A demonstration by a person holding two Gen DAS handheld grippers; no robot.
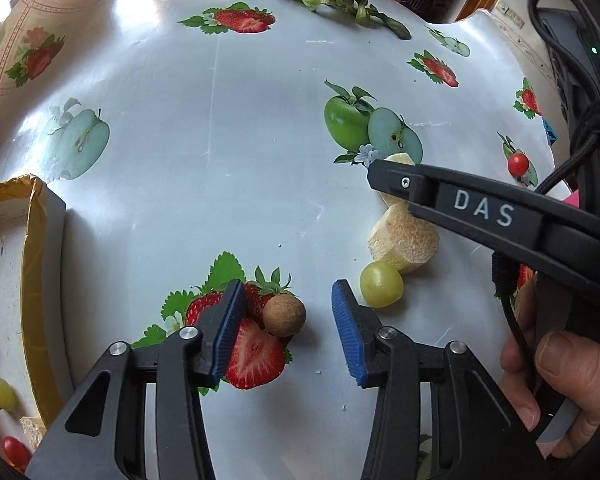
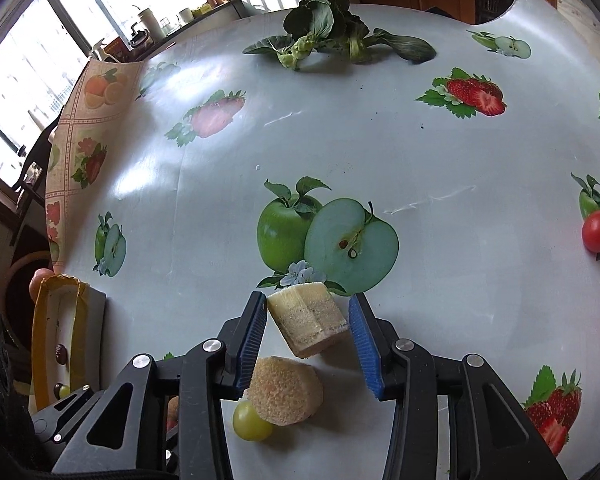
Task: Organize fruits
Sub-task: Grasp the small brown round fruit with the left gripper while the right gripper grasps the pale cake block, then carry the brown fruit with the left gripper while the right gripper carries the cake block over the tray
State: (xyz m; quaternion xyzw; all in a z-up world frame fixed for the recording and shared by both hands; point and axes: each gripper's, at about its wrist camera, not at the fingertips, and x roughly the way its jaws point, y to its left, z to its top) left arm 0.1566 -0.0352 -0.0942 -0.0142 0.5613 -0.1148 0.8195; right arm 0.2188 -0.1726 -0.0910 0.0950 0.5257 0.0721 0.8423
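Left gripper (image 1: pixel 288 312): jaws spread wide, grasping nothing, low over the tablecloth (image 1: pixel 220 120). Between its blue pads (image 1: pixel 230 332), nearer the left one, a small round brown fruit (image 1: pixel 284 316), sitting on a printed strawberry. Just beyond the right pad, a green grape (image 1: pixel 381 284), touching a pale cut chunk (image 1: pixel 404 240) behind it.

Right gripper (image 2: pixel 308 328): also released, jaws apart, straddling a second pale chunk (image 2: pixel 307 324) without touching it on either side. Nearer the camera, the first chunk (image 2: pixel 286 390) with the grape (image 2: pixel 250 420) tucked against it, under the left finger.

Far right of the table, well apart from the rest, a red cherry tomato (image 2: pixel 598 231). At the far edge, a bunch of leafy greens (image 2: pixel 324 28).

Left side: a tray (image 1: pixel 32 264) with a yellow rim, holding a green grape, a dark fruit, a red one and a pale piece.
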